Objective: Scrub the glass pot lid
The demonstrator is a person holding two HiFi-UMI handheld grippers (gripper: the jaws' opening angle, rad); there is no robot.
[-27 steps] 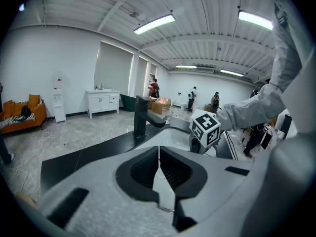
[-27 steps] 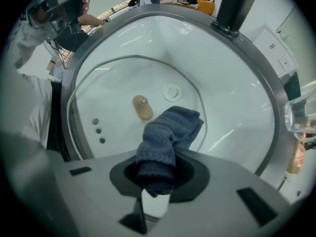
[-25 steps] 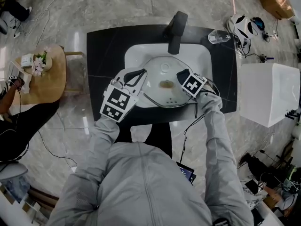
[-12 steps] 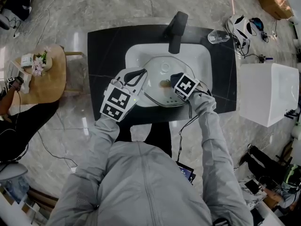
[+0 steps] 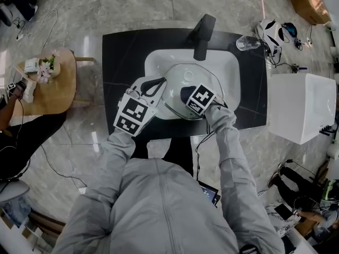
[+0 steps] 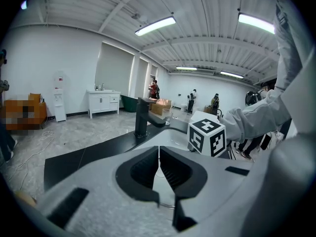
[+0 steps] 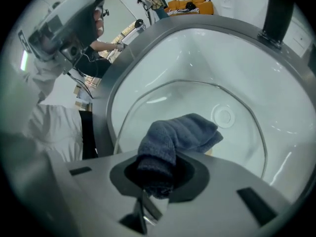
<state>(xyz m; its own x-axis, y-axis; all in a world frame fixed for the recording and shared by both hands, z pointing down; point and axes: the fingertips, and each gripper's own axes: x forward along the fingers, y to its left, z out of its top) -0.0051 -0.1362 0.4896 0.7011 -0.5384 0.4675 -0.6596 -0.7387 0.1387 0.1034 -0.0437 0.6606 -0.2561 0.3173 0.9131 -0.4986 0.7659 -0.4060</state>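
Lid (image 5: pixel 177 88), round clear glass, metal-rimmed, lying in white oval sink basin (image 5: pixel 159 60) set into black worktop (image 5: pixel 122 62). Left claw (image 5: pixel 157 83) closed on its left rim (jaws nearly touching). Right claw (image 5: pixel 186 94) clamped on folded grey-blue cloth (image 7: pixel 173 137), which rests on the glass.

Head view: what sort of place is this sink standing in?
Probably an open workshop or test hall, not a home kitchen: the white basin in its black countertop stands alone on a grey stone-look floor strewn with loose cables, under long ceiling strip lights.
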